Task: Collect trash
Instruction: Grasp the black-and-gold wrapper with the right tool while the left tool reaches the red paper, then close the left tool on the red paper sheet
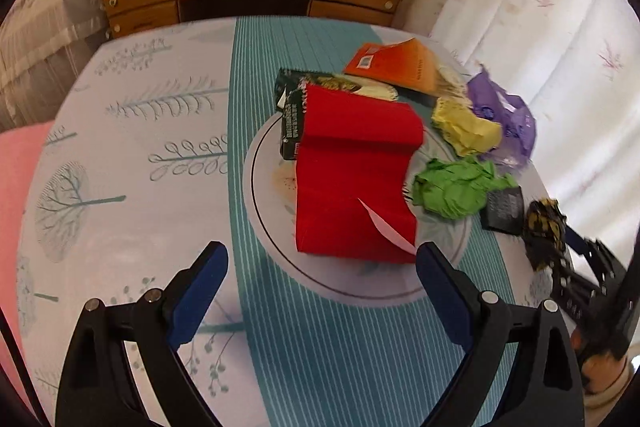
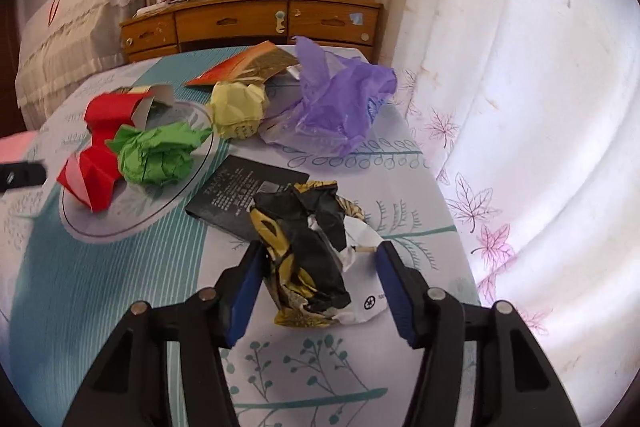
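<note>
Black-and-gold crumpled wrapper (image 2: 304,259) sits on the tablecloth (image 2: 120,287) between the right gripper's (image 2: 318,267) spread fingers, right pad not touching. Left gripper (image 1: 322,267) hangs wide apart near the red paper (image 1: 352,179) on the plate (image 1: 272,227).

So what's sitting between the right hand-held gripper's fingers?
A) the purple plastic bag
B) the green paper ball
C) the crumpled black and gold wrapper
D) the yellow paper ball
C: in the right wrist view the crumpled black and gold wrapper lies between the blue fingers of the right hand-held gripper; the other items lie farther back.
</note>
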